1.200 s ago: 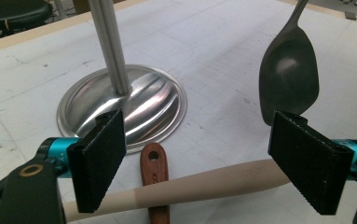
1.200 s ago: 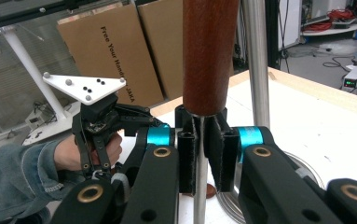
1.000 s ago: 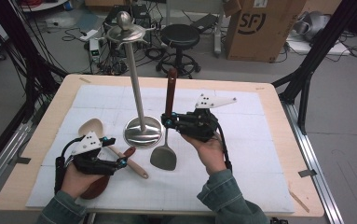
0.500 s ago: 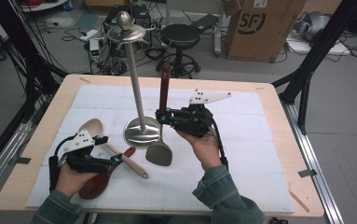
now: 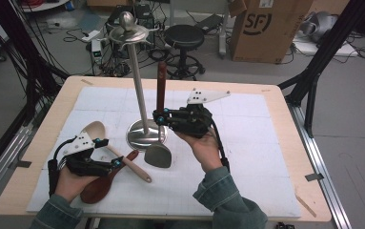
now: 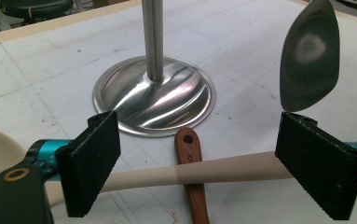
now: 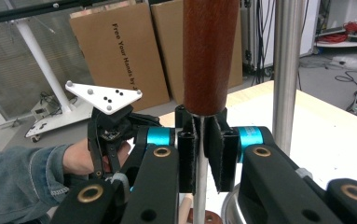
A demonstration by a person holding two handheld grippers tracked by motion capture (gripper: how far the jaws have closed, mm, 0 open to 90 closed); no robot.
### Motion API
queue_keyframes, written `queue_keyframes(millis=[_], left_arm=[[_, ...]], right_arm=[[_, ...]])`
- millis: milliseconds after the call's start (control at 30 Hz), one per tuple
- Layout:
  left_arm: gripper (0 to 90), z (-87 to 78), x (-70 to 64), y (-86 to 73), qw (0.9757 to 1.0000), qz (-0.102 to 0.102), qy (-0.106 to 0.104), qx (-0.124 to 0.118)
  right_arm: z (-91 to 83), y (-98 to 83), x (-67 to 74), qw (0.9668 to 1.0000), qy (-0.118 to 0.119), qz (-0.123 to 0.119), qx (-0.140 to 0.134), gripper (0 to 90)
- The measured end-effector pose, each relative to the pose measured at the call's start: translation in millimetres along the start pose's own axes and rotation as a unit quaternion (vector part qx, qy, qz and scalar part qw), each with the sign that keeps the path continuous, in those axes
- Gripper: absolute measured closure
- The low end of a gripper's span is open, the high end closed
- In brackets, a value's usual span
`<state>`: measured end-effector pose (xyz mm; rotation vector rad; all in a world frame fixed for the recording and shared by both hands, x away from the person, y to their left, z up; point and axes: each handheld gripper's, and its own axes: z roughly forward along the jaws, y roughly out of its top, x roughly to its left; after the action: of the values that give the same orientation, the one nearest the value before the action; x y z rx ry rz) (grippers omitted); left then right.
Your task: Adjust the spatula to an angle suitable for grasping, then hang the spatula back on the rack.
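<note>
On the near-left part of the counter (image 5: 275, 102), the left tongs (image 5: 119, 162) sit low over the white mat (image 5: 247, 162), held in the person's left hand (image 5: 70, 183). Its jaws have just been opening and now stand spread, with the handle of the pale wooden spoon (image 5: 123, 157) lying across the gap between them; in the left gripper view neither pad presses on that handle (image 6: 213, 169). The spoon bowl points toward the far left. A dark wooden spatula (image 5: 106, 183) lies on the mat under the spoon, its handle end (image 6: 192, 177) crossing beneath the pale handle. Just right of these items, the steel stand (image 5: 139, 86) rises upright from its round base (image 6: 155, 95) near the middle of the counter. Immediately right of the pole, the metal turner (image 5: 158, 155) hangs vertically, blade down and close to the base rim, with its brown handle (image 7: 209, 51) at the top. The right tongs (image 5: 160, 118), held in the right hand (image 5: 204, 148), are pinching the thin metal shank of this turner directly under the brown handle, pads pressed together on it. A stool (image 5: 184, 38) and a cardboard box (image 5: 266, 28) stand on the floor beyond the counter.
</note>
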<state>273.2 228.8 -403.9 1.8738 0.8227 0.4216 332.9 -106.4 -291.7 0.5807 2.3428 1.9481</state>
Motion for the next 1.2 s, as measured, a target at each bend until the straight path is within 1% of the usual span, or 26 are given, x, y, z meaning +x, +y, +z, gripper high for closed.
queue_keyframes(millis=[167, 433, 600, 900, 1200], left_arm=[[14.6, -1.6, 0.2, 0.3, 1.0, 0.001, 0.003, -0.003], [14.6, -2.8, 1.5, 0.0, 1.0, 0.001, 0.004, -0.004], [14.6, -3.6, 1.7, -0.4, 1.0, 0.002, 0.003, -0.004], [14.6, -3.1, 2.5, -0.7, 1.0, 0.0, 0.004, -0.006], [14.6, -6.0, 1.6, -1.0, 0.9999, 0.002, 0.007, -0.007]], right_arm=[[3.5, 2.0, 1.3, 1.0, 0.002, -0.004, -0.001, 82.7], [9.6, 12.6, 5.7, 0.9999, 0.006, -0.013, -0.005, 82.7], [14.5, 12.6, 8.1, 0.9999, 0.007, -0.015, 0.004, 82.7], [18.4, 19.7, 10.7, 0.9997, 0.009, -0.024, -0.001, 82.8], [27.0, 29.7, 18.9, 0.9992, 0.016, -0.037, 0.005, 82.8]])
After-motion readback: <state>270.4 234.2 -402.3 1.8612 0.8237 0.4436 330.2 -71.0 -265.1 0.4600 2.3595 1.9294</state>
